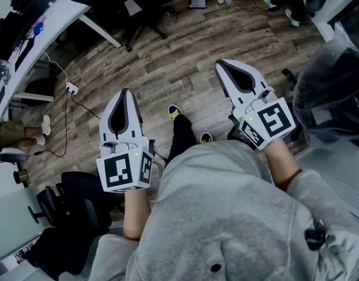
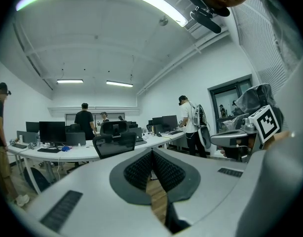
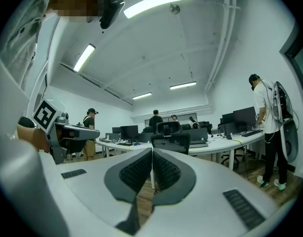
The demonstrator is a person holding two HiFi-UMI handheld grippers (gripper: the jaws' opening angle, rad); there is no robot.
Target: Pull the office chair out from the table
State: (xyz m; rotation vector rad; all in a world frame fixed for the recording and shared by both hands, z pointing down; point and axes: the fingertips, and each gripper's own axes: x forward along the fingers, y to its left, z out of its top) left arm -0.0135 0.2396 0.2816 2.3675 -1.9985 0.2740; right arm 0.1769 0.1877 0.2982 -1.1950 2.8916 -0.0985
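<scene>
A black mesh-back office chair (image 2: 114, 144) stands pushed in at a long white table (image 2: 82, 153), some way ahead of me. The right gripper view shows the same chair (image 3: 171, 142) at the table (image 3: 218, 145). From the head view its dark seat and wheeled base (image 1: 138, 13) show under the table edge (image 1: 48, 22) at the top left. My left gripper (image 1: 126, 92) and right gripper (image 1: 221, 64) are held out side by side over the wooden floor, far short of the chair. Both are shut, pads together, with nothing between them (image 2: 152, 155) (image 3: 152, 153).
Several people stand around the desks, one at the left (image 2: 0, 142) and one with a backpack rig at the right (image 3: 269, 127). Monitors line the table. Another black chair (image 1: 71, 206) is by my left side. A cable and power strip (image 1: 71, 88) lie on the floor. A plastic-covered object (image 1: 331, 86) stands at my right.
</scene>
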